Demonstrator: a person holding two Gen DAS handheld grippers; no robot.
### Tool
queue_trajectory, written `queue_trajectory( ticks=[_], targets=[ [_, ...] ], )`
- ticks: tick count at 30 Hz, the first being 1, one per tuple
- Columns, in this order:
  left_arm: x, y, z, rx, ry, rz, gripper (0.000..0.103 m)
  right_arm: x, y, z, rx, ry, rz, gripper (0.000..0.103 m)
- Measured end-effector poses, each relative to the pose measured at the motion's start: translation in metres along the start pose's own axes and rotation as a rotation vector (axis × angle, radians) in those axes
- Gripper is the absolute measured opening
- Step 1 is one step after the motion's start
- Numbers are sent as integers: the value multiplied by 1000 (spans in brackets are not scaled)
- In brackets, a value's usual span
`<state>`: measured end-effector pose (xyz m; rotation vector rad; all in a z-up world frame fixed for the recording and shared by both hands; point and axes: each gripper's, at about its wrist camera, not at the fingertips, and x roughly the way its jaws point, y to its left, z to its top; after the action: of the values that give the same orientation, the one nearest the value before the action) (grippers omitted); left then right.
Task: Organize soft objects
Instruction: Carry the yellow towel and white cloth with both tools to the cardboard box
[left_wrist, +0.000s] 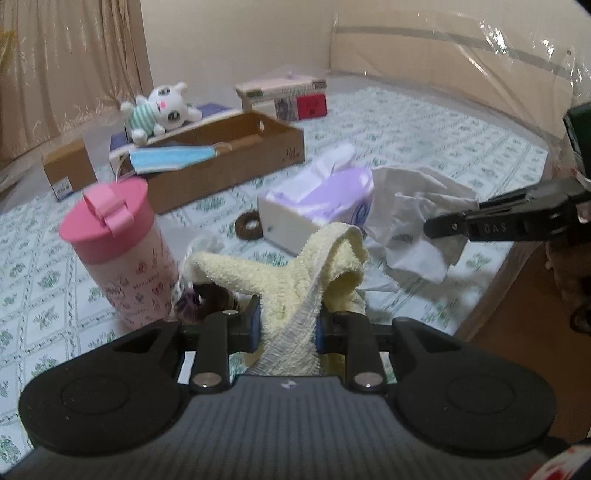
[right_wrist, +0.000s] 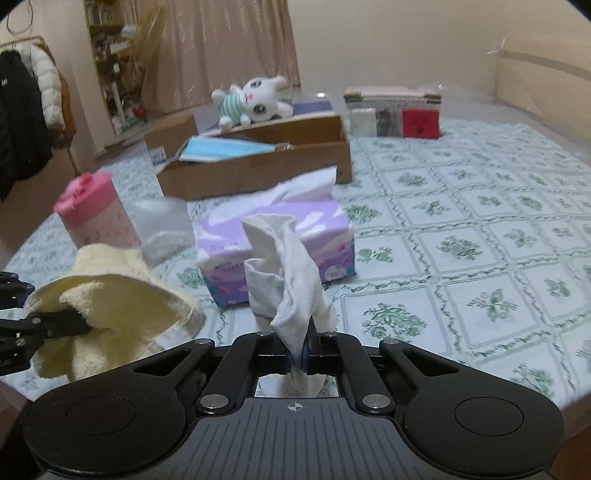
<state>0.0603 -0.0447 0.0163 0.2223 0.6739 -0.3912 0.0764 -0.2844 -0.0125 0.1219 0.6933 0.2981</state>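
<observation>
Landmark: the purple tissue box (right_wrist: 275, 254) on the flower-pattern tablecloth (right_wrist: 461, 236).
Pink cup: a pink bottle (right_wrist: 94, 218) with a pink lid stands upright, to the left of the tissue box.
Left claw: the left gripper (left_wrist: 286, 325) pinches a fluffy yellow towel (left_wrist: 295, 273). The towel bunches up above the claw, in front of the tissue box and a bit left.
Brown ring: a small dark ring (left_wrist: 249, 225) lies flat, touching the left side of the tissue box.
Cardboard tray: a long brown cardboard box (right_wrist: 258, 162) sits behind the tissue box. A blue face mask (right_wrist: 225, 149) hangs over its left end.
Toy: a white plush animal (right_wrist: 255, 101) in a striped shirt lies behind the tray.
Right claw: the right gripper (right_wrist: 299, 356) is squeezed tight on a crumpled white tissue (right_wrist: 291, 273), held up just in front of the tissue box.
Far boxes: a stack of small boxes (right_wrist: 395, 110) sits far behind the tissue box, to the right.
</observation>
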Motion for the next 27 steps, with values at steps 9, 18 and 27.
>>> queue_trajectory(
  ticks=[9,18,27],
  targets=[
    [-25,-23,6,16,-49,-18,23,-46,14,13,-15,-66,13,5],
    [-41,-13,8,-32,-71,-3,23,-56,25,11,-23,-65,38,5],
    [-41,0,15,-71,-82,-6,23,-53,34,13,-40,-57,51,5]
  ],
)
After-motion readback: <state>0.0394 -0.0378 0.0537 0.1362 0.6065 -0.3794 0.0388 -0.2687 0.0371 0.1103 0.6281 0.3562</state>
